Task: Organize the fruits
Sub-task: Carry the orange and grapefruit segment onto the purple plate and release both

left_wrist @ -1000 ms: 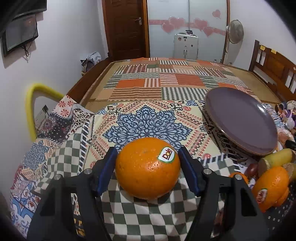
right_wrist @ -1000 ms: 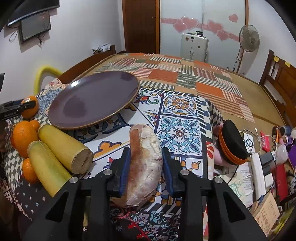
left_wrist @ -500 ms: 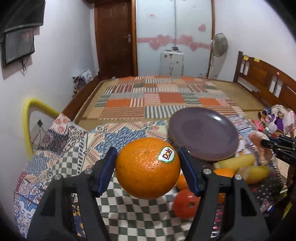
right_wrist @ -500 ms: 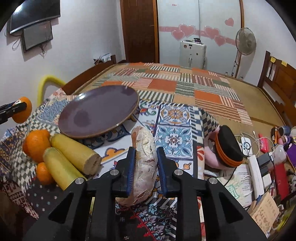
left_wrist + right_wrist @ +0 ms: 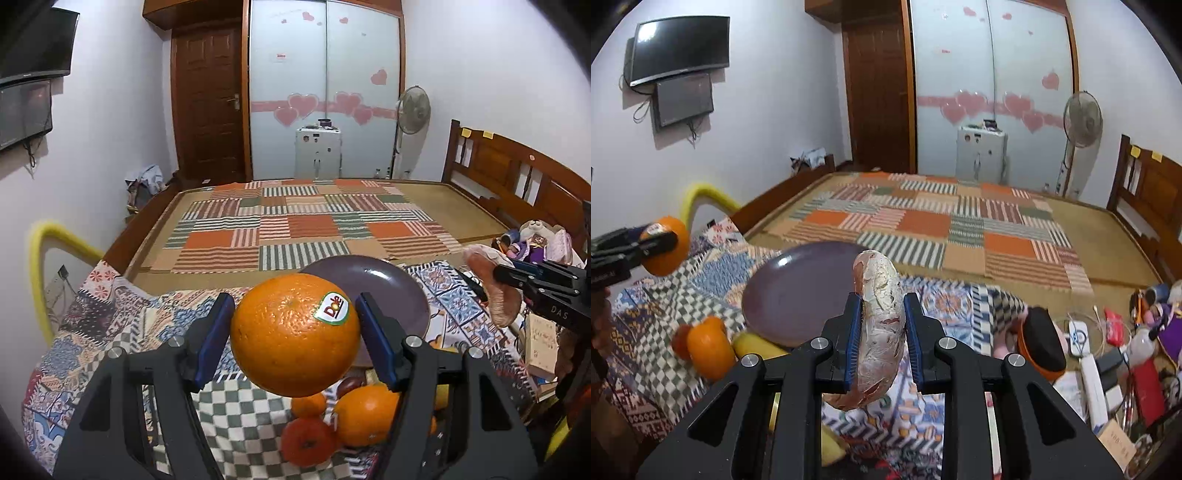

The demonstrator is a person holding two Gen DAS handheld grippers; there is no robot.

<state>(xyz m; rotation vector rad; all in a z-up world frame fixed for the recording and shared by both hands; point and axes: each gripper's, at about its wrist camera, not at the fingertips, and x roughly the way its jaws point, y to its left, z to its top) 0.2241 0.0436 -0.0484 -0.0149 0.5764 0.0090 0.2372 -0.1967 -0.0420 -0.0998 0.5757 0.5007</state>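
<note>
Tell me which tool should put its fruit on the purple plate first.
Left, probably. The left tool holds the orange just in front of the purple plate; the right tool, gripping the wrapped fruit, sits off the plate's side.

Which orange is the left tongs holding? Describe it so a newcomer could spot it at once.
Start at the purple plate on the patterned tablecloth. In front of it, the left tongs grip the orange, lifted above the loose fruit pile. It alone shows a Dole sticker.
</note>
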